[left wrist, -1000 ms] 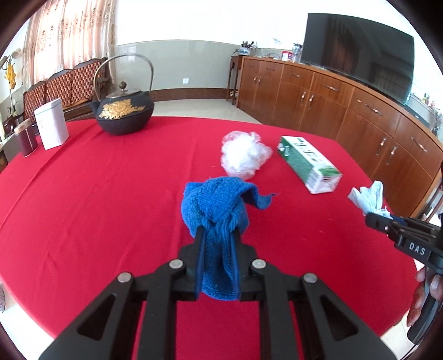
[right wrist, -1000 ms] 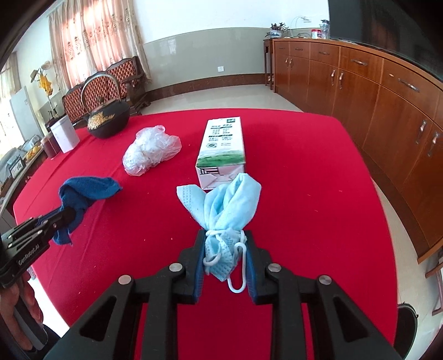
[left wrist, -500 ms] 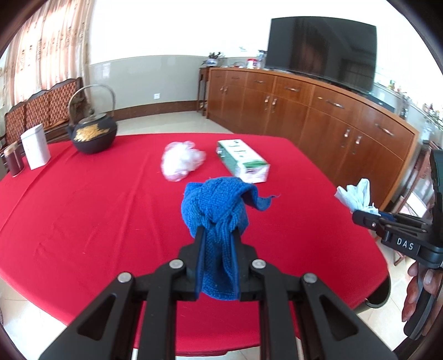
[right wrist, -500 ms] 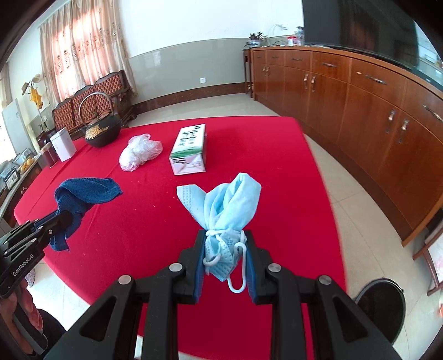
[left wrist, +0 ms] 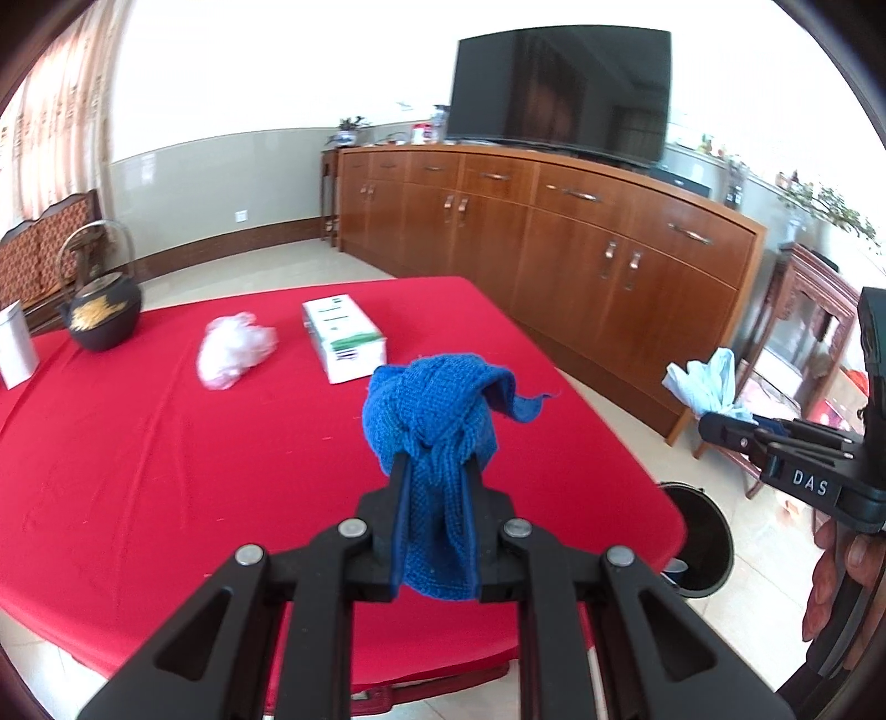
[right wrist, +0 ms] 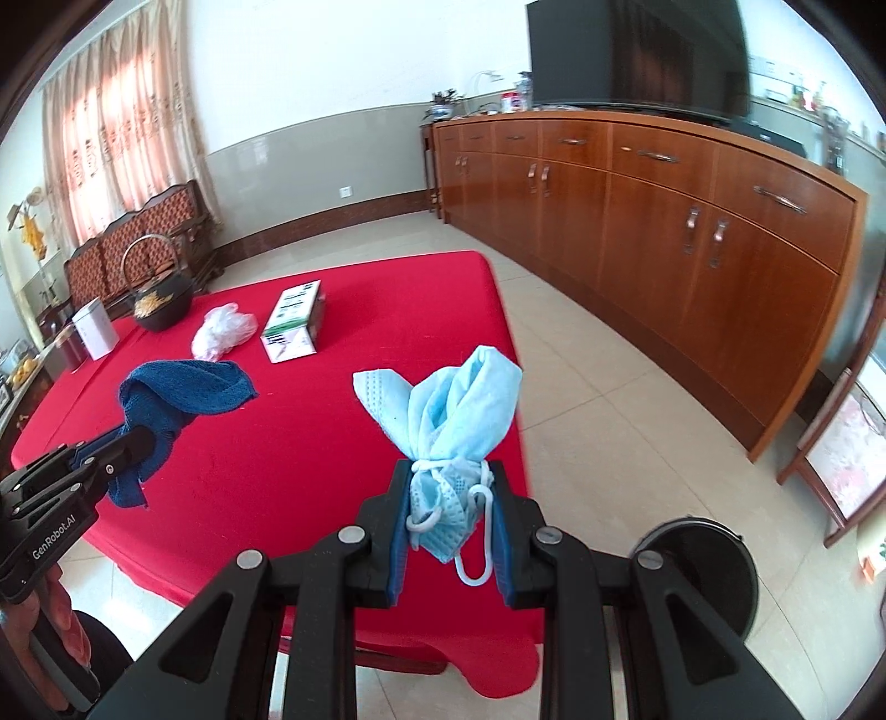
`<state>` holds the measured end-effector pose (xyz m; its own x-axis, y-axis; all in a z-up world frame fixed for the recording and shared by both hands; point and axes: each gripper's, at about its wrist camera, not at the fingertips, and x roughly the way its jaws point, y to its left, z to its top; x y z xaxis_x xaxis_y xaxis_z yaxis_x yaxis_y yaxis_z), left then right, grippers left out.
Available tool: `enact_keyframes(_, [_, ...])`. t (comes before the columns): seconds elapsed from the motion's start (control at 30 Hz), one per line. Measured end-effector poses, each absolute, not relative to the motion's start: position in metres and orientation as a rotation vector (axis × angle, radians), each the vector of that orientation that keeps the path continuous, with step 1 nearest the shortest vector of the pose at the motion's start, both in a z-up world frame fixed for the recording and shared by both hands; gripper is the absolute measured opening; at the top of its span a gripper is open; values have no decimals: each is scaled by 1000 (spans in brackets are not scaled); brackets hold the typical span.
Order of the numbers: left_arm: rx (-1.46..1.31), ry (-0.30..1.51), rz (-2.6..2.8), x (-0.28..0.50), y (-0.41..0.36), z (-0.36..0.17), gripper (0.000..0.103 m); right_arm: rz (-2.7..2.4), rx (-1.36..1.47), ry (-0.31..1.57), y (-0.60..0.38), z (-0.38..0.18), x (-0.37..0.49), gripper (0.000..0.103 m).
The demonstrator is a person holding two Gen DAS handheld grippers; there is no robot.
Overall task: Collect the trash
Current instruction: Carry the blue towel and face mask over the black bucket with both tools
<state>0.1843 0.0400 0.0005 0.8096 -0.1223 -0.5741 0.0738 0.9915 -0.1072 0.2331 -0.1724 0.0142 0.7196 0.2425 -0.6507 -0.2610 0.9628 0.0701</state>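
At the far left of the bench (right wrist: 332,443), which is covered in a red cloth, a white tin (right wrist: 95,328) and a black iron kettle (right wrist: 160,302) are noted, then a crumpled plastic bag (right wrist: 224,329) and a green-and-white carton (right wrist: 293,321) lying flat just beside it.

The left tool (left wrist: 434,471) is observed closed tight on a bunched blue knitted cloth (left wrist: 434,410), which is held clear above the red cloth. Further right, the right tool (right wrist: 448,476) is observed clamped on a crumpled pale blue face mask (right wrist: 454,404), one ear loop hanging loose between its jaws; it is held past the bench edge, above the tiled floor.

A dark round bin (right wrist: 695,559) is seen on the floor at the right, near the bench corner. The step in hand is judged to be carriage to that bin. Each load is best brought squarely over the opening and lowered before the jaws are parted; the dangling loop may snag on a finger at release, so a slight shake could be needed. The bag and carton are judged outstanding.

Beyond, a long wooden sideboard (right wrist: 664,205) carrying a television (right wrist: 637,50) is recorded, with curtains (right wrist: 111,122) and carved seating at the left.
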Motion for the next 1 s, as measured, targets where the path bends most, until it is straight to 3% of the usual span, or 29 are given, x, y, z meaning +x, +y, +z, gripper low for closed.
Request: enact_keyframes(1.0, [67, 649, -462, 199, -145, -7, 18, -37, 93, 726, -376, 5, 172, 27])
